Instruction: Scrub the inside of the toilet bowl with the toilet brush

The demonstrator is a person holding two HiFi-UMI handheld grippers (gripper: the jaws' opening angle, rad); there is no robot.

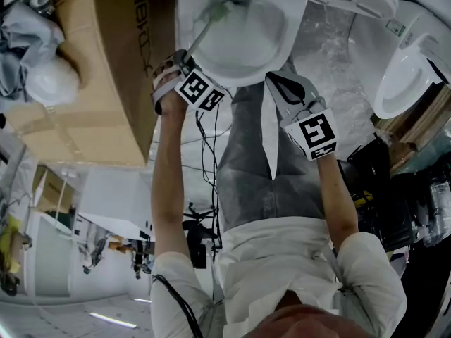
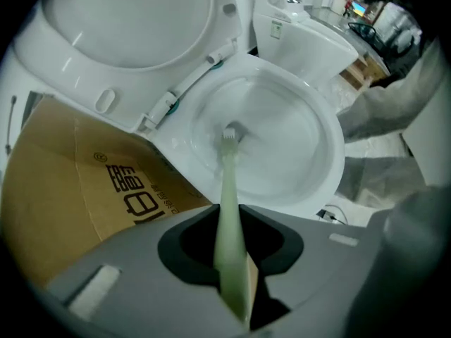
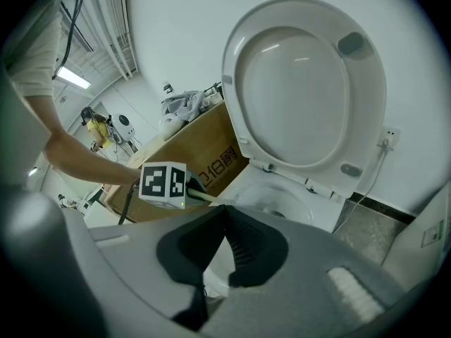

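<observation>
A white toilet bowl [image 1: 243, 37] stands in front of me with its lid [image 3: 303, 97] raised. In the left gripper view the pale green toilet brush [image 2: 229, 189] runs from between the jaws down to its head [image 2: 230, 134], which rests deep inside the bowl [image 2: 282, 139]. My left gripper [image 1: 184, 58] is shut on the brush handle at the bowl's near left rim. My right gripper [image 1: 276, 79] hangs just outside the bowl's front rim, shut with nothing between its jaws. The right gripper view also catches the left gripper's marker cube [image 3: 163, 184] beside the bowl [image 3: 282, 196].
A large cardboard box [image 1: 106, 69] stands tight against the toilet's left side. A second white toilet [image 1: 409, 76] sits to the right. The person's grey trouser legs [image 1: 261, 153] are close to the bowl, and black cables [image 1: 204, 189] trail down on the left.
</observation>
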